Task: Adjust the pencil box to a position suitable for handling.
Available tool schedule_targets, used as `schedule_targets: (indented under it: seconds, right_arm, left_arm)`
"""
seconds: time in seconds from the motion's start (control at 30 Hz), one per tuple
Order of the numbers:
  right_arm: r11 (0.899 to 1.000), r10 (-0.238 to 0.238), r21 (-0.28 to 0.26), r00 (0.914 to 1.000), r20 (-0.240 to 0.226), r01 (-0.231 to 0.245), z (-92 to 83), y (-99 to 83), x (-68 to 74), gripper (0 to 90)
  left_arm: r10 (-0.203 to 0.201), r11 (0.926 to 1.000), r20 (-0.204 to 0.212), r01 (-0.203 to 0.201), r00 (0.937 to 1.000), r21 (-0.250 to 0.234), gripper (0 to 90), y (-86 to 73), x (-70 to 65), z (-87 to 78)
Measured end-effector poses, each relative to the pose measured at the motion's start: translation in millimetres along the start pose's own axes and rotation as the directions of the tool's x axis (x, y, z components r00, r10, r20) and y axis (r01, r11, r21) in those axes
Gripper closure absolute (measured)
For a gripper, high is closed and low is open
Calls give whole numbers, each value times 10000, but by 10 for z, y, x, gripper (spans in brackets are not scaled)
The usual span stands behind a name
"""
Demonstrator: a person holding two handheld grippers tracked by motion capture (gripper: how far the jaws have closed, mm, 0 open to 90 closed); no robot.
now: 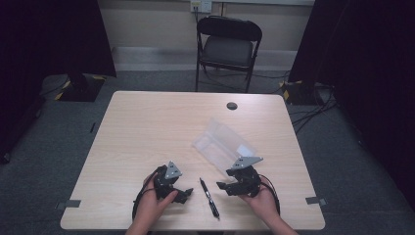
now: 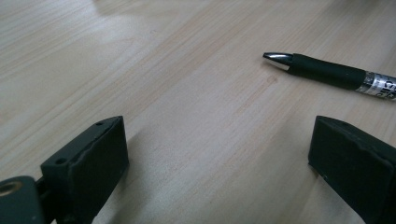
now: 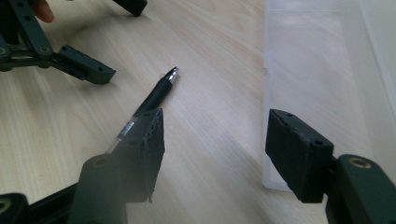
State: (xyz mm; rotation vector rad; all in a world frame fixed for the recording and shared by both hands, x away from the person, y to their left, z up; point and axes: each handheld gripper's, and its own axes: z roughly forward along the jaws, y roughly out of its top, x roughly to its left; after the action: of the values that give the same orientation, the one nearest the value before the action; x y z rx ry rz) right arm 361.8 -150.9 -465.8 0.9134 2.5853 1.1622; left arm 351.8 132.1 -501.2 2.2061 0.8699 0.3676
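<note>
A black pen (image 1: 209, 197) with a silver tip lies on the wooden table (image 1: 147, 127) near its front edge, between the two grippers. In the left gripper view the pen (image 2: 327, 70) lies ahead and to the right of the open left gripper (image 2: 219, 140), apart from its jaws. My left gripper (image 1: 182, 194) rests just left of the pen. My right gripper (image 1: 224, 180) stands open just right of it. In the right gripper view the pen (image 3: 156, 95) runs past the left jaw of the right gripper (image 3: 217, 130), with nothing between the jaws.
A clear plastic case (image 1: 222, 144) lies flat behind the right gripper, and its edge (image 3: 317, 70) shows beyond the right jaw. A black folding chair (image 1: 227, 46) stands past the table's far edge. A dark round cable hole (image 1: 232, 105) sits near that far edge.
</note>
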Motion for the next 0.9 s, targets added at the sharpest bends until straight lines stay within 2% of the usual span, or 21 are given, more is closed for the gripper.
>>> schedule_targets:
  seconds: [0.4,0.53,0.9]
  right_arm:
    - [9995,-314,0,9985,-449,314,133,-17,170,313]
    - [9997,-262,1,9977,-618,262,165,-22,201,295]
    - [9986,-400,300,9948,-938,430,294,-59,293,270]
  left_arm:
    - [-25,10000,4,25,10000,-21,43,0,-1,1]
    - [-6,10000,-2,6,10000,0,43,0,0,0]
    - [-13,10000,2,13,10000,-15,43,0,-1,1]
